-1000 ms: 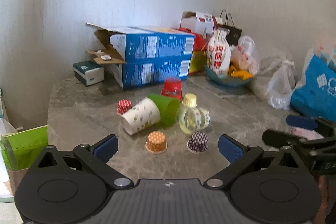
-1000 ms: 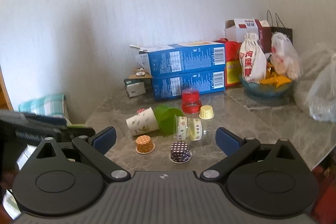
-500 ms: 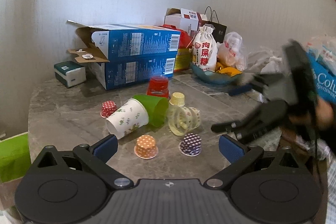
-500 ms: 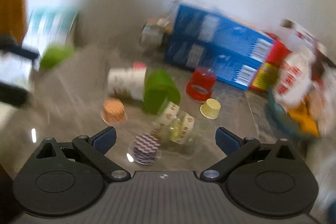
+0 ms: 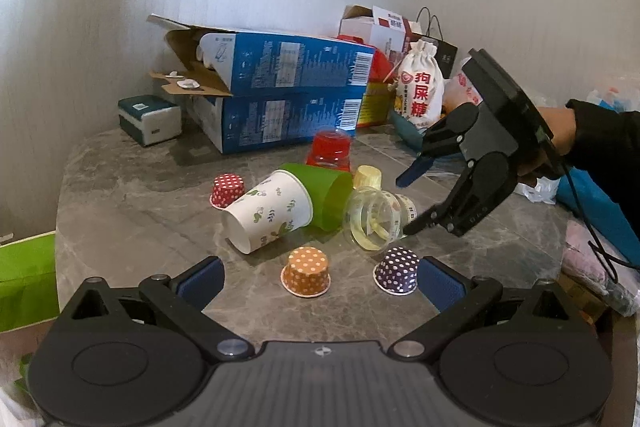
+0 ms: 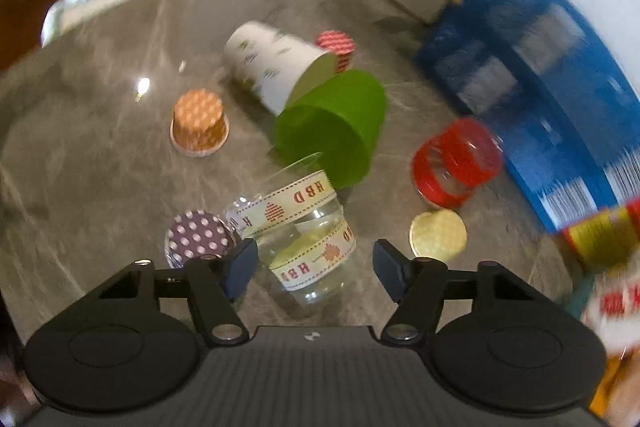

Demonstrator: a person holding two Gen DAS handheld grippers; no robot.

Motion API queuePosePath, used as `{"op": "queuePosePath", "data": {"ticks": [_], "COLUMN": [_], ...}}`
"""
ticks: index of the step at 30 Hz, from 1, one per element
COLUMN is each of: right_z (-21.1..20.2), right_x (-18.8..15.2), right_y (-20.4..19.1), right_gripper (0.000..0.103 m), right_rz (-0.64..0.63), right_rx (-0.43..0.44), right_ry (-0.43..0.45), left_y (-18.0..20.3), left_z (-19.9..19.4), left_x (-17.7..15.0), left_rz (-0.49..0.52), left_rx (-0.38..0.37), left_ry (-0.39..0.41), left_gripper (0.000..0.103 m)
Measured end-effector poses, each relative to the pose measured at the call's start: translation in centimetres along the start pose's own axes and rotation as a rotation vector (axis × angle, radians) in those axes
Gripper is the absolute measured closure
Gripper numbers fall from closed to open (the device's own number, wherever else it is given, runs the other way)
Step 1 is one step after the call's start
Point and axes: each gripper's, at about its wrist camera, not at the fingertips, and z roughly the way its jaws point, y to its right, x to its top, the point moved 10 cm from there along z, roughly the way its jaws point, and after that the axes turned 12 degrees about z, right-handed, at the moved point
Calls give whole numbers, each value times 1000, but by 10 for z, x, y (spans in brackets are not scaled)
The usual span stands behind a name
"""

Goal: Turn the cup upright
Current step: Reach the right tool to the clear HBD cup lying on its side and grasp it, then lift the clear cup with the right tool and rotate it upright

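Note:
A clear plastic cup with ribbon bands (image 5: 376, 217) (image 6: 298, 239) lies on its side on the grey marble table (image 5: 140, 195). A white leaf-print paper cup (image 5: 268, 211) (image 6: 276, 61) and a green cup (image 5: 326, 193) (image 6: 334, 125) also lie tipped beside it. My right gripper (image 6: 314, 263) (image 5: 406, 201) is open, its jaws on either side of the clear cup, apart from it. My left gripper (image 5: 320, 279) is open and empty, held back over the near table edge.
Small upside-down cupcake liners stand around: orange (image 5: 306, 271), purple (image 5: 396, 271), red (image 5: 227, 190), yellow (image 5: 368, 177). A red-banded cup (image 5: 330, 149) stands behind. Blue cartons (image 5: 280, 99), a white bag (image 5: 422, 89) and other bags crowd the back and right.
My right gripper swung in from the right and came down over the clear cup, its view tilting steeply down. My left gripper stayed open and shifted only slightly.

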Motion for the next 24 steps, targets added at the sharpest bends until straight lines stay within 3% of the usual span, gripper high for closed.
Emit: {"op": "queuePosePath", "data": {"ticks": [5, 14, 20, 24], "right_z": [10, 23, 18, -11], "right_x": [7, 24, 24, 27], "right_y": [-10, -15, -16, -9], "right_gripper": [37, 38, 41, 42], "right_rz": [-160, -241, -159, -52], "right_rx": [19, 27, 30, -29], "right_ry": [-34, -75, -90, -10], "left_y": [-4, -9, -17, -21], "left_z": [3, -4, -20, -36], "left_x": [-3, -9, -9, -10], "left_rz": [-27, -45, -85, -89], "left_rx": [-3, -3, -4, 1], "left_ry": [4, 8, 52, 81], "left_gripper": [0, 0, 0, 0]}}
